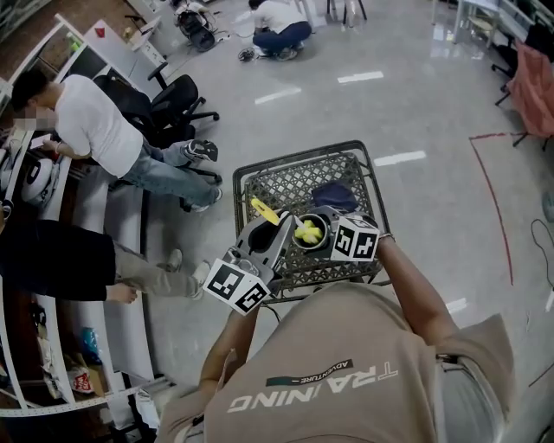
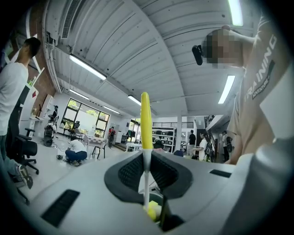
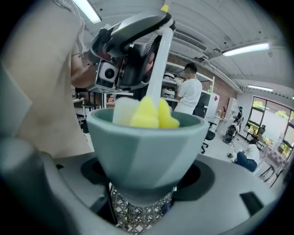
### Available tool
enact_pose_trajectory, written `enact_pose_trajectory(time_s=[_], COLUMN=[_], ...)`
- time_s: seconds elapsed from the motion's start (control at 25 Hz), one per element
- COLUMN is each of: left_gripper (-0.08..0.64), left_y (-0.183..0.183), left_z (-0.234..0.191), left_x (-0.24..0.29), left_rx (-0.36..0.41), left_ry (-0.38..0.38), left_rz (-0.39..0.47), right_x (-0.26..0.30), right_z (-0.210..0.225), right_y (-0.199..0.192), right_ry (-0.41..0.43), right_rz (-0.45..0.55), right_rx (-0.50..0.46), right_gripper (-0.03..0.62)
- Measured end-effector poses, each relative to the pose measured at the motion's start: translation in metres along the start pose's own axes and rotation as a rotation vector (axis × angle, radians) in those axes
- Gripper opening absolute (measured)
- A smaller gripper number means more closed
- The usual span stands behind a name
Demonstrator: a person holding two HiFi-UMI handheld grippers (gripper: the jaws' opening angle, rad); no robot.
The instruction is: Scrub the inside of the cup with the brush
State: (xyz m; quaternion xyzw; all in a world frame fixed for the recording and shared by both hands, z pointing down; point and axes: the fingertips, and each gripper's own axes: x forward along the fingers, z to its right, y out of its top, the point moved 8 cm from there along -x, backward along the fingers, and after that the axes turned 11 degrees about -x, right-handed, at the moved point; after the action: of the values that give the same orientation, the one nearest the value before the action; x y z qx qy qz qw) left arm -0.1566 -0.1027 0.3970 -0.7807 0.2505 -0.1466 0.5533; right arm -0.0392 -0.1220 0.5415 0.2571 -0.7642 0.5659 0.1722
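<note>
My right gripper (image 3: pixel 144 193) is shut on a grey-green faceted cup (image 3: pixel 146 149), held upright over the metal basket. The brush's yellow sponge head (image 3: pixel 149 114) sits inside the cup, its white stem (image 3: pixel 158 59) rising to my left gripper (image 3: pixel 138 43) above it. In the left gripper view, my left gripper (image 2: pixel 146 176) is shut on the brush stem, and the yellow handle (image 2: pixel 145 120) points up past the jaws. The head view shows the cup (image 1: pixel 309 232) with the yellow head in it, the left gripper (image 1: pixel 264 244) beside it and the right gripper (image 1: pixel 333 232) at its right.
A black wire-mesh basket (image 1: pixel 299 186) stands under both grippers with a dark blue item (image 1: pixel 336 195) in it. Two people (image 1: pixel 104 138) sit at white desks on the left, near black office chairs (image 1: pixel 173 104). Another person (image 1: pixel 279 26) crouches on the floor far back.
</note>
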Motion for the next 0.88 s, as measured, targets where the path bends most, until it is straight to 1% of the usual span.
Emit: enact_pose_trajectory(time_s=[0.2,0.36,0.64,0.76,0.88], left_gripper=[0.044,0.044,0.044,0.044,0.044], left_y=[-0.006,-0.007,-0.014,-0.011,-0.002], left_z=[-0.004,-0.009,-0.012,-0.006,-0.002], left_x=[-0.003,-0.007,-0.014,-0.015,-0.013], left_rx=[0.006,-0.011,-0.019,0.012,0.027], left_ry=[0.028,0.041,0.063,0.074,0.062], left_rz=[-0.009,0.000,0.007,0.034,0.065], right_x=[0.000,0.003,0.007,0.006,0.005], right_z=[0.003,0.001,-0.005,-0.006,-0.007], right_y=[0.011,0.022,0.015,0.012,0.004], right_ry=[-0.005,0.004,0.004,-0.007,-0.011], right_rz=[0.022,0.021,0.020,0.029,0.003], right_rx=[-0.022,-0.038,-0.002,0.021,0.032], right_gripper=[0.388,0.388,0.388,0.388,0.388])
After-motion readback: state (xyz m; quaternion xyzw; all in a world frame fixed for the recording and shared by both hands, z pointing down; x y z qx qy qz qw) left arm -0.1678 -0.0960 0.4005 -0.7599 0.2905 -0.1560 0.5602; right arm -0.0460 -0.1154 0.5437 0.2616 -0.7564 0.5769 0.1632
